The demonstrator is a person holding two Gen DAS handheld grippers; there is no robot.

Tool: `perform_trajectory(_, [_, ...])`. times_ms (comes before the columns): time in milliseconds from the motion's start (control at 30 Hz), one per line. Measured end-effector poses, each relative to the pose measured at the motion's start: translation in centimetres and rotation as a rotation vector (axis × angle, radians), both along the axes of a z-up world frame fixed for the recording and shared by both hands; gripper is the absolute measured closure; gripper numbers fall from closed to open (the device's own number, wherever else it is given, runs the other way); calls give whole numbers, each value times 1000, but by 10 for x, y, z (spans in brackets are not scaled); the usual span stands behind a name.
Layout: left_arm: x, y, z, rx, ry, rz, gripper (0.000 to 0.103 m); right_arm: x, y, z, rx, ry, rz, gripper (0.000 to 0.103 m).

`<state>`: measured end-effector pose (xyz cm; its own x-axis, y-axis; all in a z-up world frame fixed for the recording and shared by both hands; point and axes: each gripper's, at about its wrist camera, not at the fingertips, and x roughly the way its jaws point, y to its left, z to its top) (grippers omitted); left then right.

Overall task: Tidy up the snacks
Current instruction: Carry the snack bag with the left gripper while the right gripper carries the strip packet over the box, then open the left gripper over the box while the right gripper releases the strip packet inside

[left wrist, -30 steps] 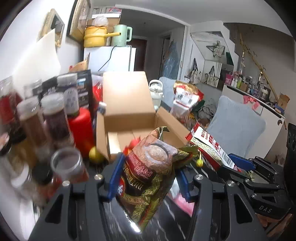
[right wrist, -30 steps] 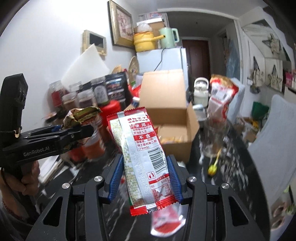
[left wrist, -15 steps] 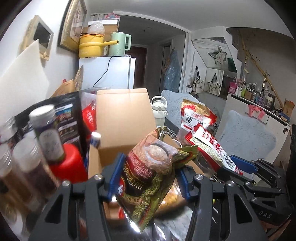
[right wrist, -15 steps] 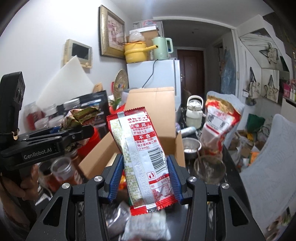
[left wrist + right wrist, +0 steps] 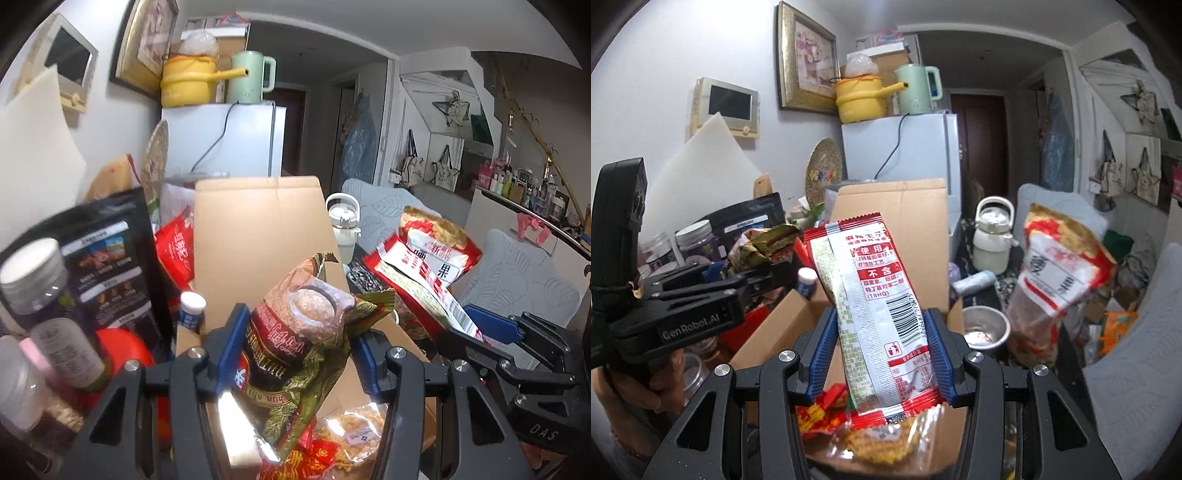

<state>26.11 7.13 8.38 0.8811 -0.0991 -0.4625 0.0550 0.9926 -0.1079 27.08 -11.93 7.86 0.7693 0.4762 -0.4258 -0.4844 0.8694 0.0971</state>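
My left gripper (image 5: 299, 347) is shut on a brown and green snack bag (image 5: 303, 332) and holds it over the open cardboard box (image 5: 258, 236). My right gripper (image 5: 882, 350) is shut on a red and white snack packet (image 5: 875, 295), also above that box (image 5: 897, 210). Inside the box lie a clear bag of yellow snacks (image 5: 354, 435) and a red wrapper (image 5: 820, 410). The right gripper (image 5: 491, 332) with its packet shows at the right of the left wrist view. The left gripper (image 5: 764, 273), in a person's hand, shows at the left of the right wrist view.
Jars (image 5: 33, 277), a black pouch (image 5: 107, 258) and a red lid (image 5: 122, 347) crowd the box's left side. A big red and white bag (image 5: 1060, 273), a white kettle (image 5: 993, 240) and a metal cup (image 5: 982, 328) stand to its right. A white fridge (image 5: 897, 151) is behind.
Both grippers have moved forward with their packets, from in front of the box to over its opening. The snacks lying inside the box have come into view.
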Motion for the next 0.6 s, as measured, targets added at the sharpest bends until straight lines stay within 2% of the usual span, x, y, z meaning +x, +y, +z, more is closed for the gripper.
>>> perform_trajectory(67, [10, 3, -7, -6, 26, 13, 51, 9, 5, -4, 3, 12, 3, 56])
perform_trajectory(333, [41, 7, -30, 49, 104, 75, 51, 39, 21, -25, -27, 73, -12, 56])
perform_trajectory(600, [57, 5, -49, 50, 179, 74, 51, 52, 30, -47, -82, 127, -20, 56])
